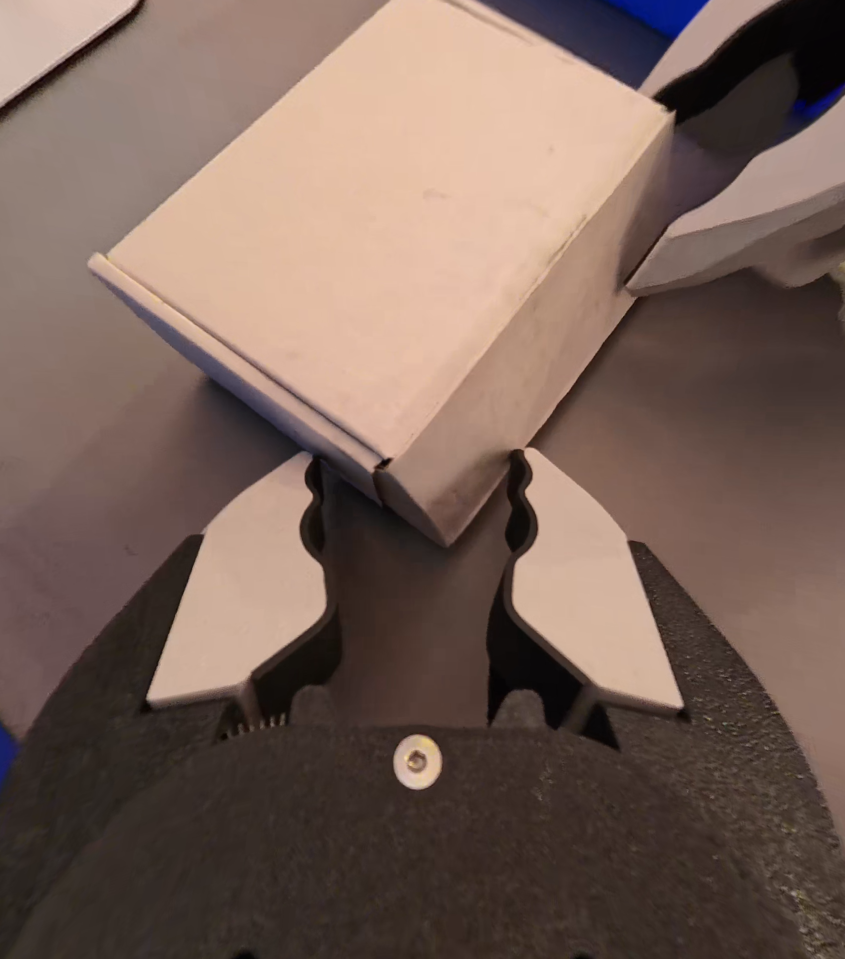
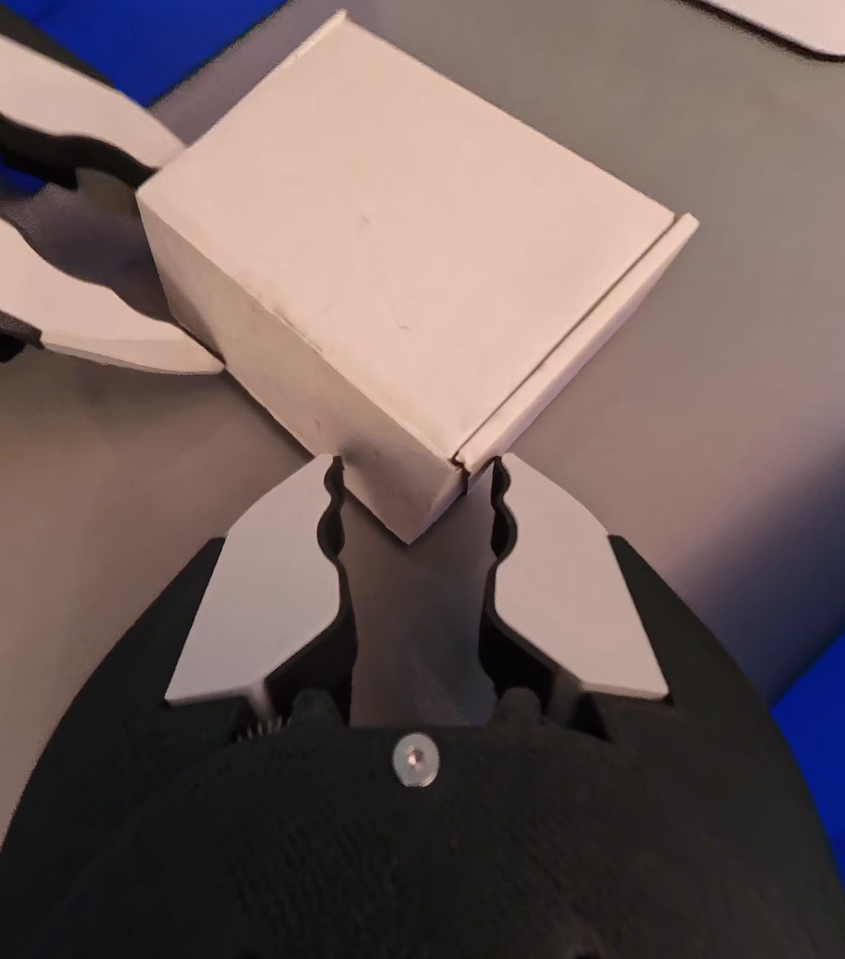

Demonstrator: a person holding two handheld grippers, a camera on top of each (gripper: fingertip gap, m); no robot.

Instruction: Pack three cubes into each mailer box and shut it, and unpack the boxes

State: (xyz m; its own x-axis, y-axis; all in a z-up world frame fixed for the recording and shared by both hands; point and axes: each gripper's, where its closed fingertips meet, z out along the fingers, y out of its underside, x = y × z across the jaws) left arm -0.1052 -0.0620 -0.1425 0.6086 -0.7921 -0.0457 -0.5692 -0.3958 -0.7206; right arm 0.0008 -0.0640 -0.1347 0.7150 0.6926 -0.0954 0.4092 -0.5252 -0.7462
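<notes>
White cardboard mailer box (image 1: 368, 259), lid closed, sitting on the grey worktop (image 1: 73, 415). Left tongs (image 1: 412, 459) and right tongs (image 2: 418, 462) are each straddling a box corner, spread apart, clamping nothing.

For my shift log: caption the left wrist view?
Closed white box on grey table, a corner between the open left gripper, right gripper at its far side.

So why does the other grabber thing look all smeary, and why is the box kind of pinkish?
Left wrist view: the far right gripper is smeared by blur, while the closed white cardboard mailer box stays fairly sharp under warm, pinkish light. Right wrist view: the far left gripper at the frame edge looks soft and stretched by the wide-angle lens.
</notes>
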